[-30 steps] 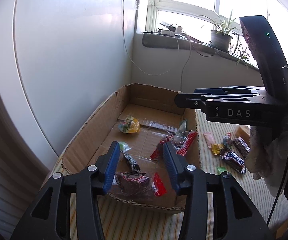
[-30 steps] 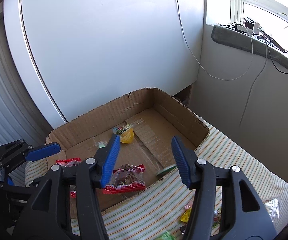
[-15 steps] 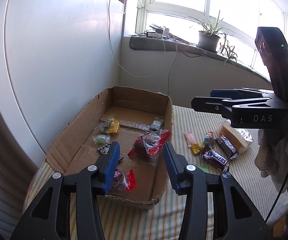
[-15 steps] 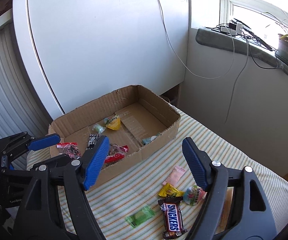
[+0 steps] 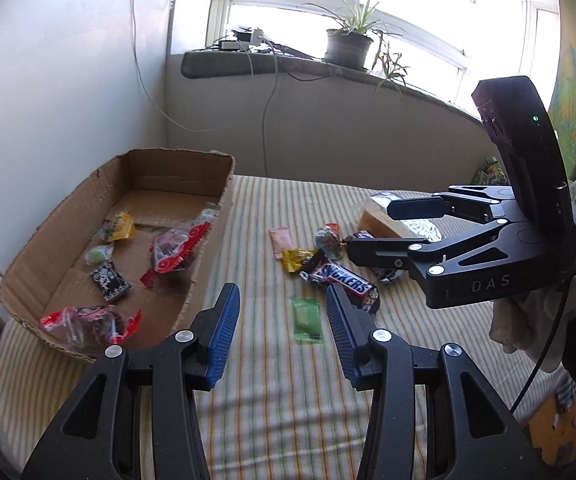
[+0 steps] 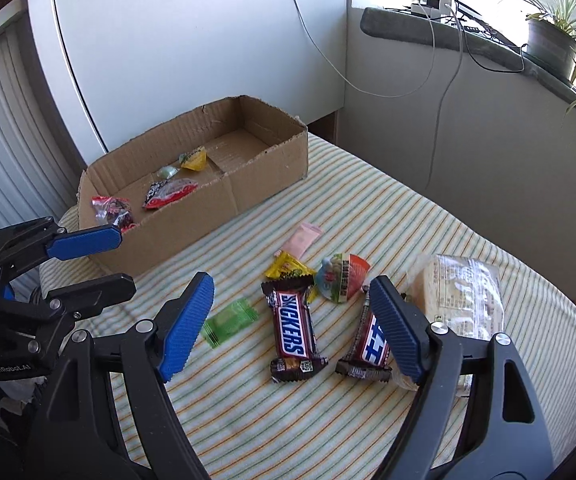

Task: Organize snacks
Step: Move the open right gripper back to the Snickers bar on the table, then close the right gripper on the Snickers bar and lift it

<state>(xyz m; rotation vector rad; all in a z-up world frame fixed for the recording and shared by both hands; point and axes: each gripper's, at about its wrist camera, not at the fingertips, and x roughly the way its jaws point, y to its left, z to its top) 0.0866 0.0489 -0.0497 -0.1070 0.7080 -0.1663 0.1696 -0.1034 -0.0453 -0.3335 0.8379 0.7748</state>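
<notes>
A shallow cardboard box (image 5: 215,208) (image 6: 207,208) on the striped cloth holds several wrapped snacks. To its right, loose on the cloth, lie a Snickers bar (image 5: 342,278) (image 6: 292,332), a second chocolate bar (image 6: 372,344), a green packet (image 5: 307,320) (image 6: 229,320), a yellow candy (image 6: 288,268), a pink sachet (image 6: 302,236) and a round colourful packet (image 6: 342,276). My right gripper (image 6: 290,284) (image 5: 384,226) hovers over the Snickers bar, its jaws opening and gripping nothing. My left gripper (image 5: 280,292) (image 6: 125,258) is open and empty, just short of the green packet.
A wrapped pale loaf or cake (image 6: 460,296) lies at the right of the snacks. White panels stand behind the box, a grey wall with hanging cables beyond. A potted plant (image 5: 348,46) sits on the window sill. Bare striped cloth (image 6: 288,420) lies in the foreground.
Both grippers have swung away from above the box, rightward to over the loose snacks on the cloth. The right gripper's jaws have widened. The left jaws keep the same gap.
</notes>
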